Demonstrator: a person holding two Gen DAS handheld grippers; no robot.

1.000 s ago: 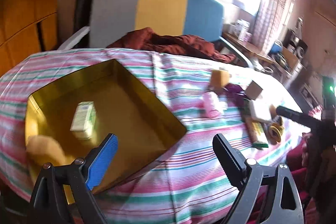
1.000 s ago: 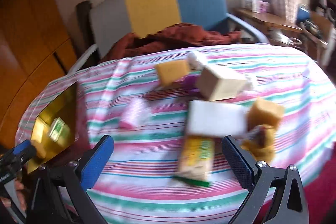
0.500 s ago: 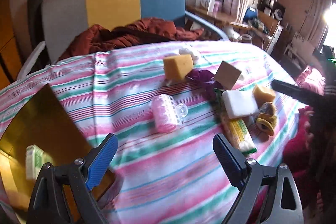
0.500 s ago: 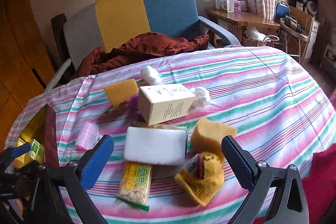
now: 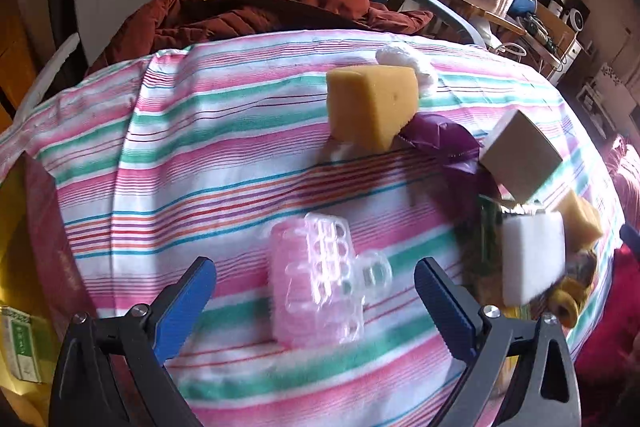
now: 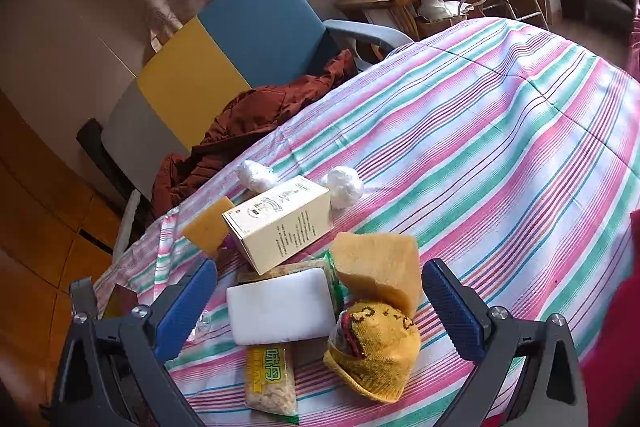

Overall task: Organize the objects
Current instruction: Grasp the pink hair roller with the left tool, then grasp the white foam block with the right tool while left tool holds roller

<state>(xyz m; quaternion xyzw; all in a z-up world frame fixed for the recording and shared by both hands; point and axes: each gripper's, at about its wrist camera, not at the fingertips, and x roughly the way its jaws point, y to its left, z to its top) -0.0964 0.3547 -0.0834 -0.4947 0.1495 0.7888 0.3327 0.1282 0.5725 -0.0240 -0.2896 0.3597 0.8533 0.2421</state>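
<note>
blue-padded fingers of the left gripper (image 5: 314, 293) stand spread wide with nothing between the pads, and the pink hair-roller pack (image 5: 316, 277) lies on the cloth right in the gap between them, slightly blurred. striped tablecloth (image 5: 208, 155) runs bare from there up to the far edge, giving open room to the left and ahead; at the left border sits the gold tray (image 5: 12, 259) with one green-and-white box (image 5: 20, 345) in it. ahead and to the right one yellow sponge (image 5: 372, 105) leans on a purple wrapper (image 5: 440, 141), with a white wad behind it. the right gripper (image 6: 318, 305) is likewise spread and empty, its fingers flanking a tight heap: one white foam block (image 6: 280, 307) lies between them, resting on a snack packet (image 6: 270, 377), with a yellow knit sock (image 6: 376, 347) just to the right. beyond stand one cream carton (image 6: 280, 223), two sponges in this view (image 6: 378, 273) and two white wads (image 6: 346, 185). right of the heap the cloth is bare out to its rounded edge. a tricolour chair (image 6: 224, 67) with a rust jacket (image 6: 256, 119) sits behind the table.
</note>
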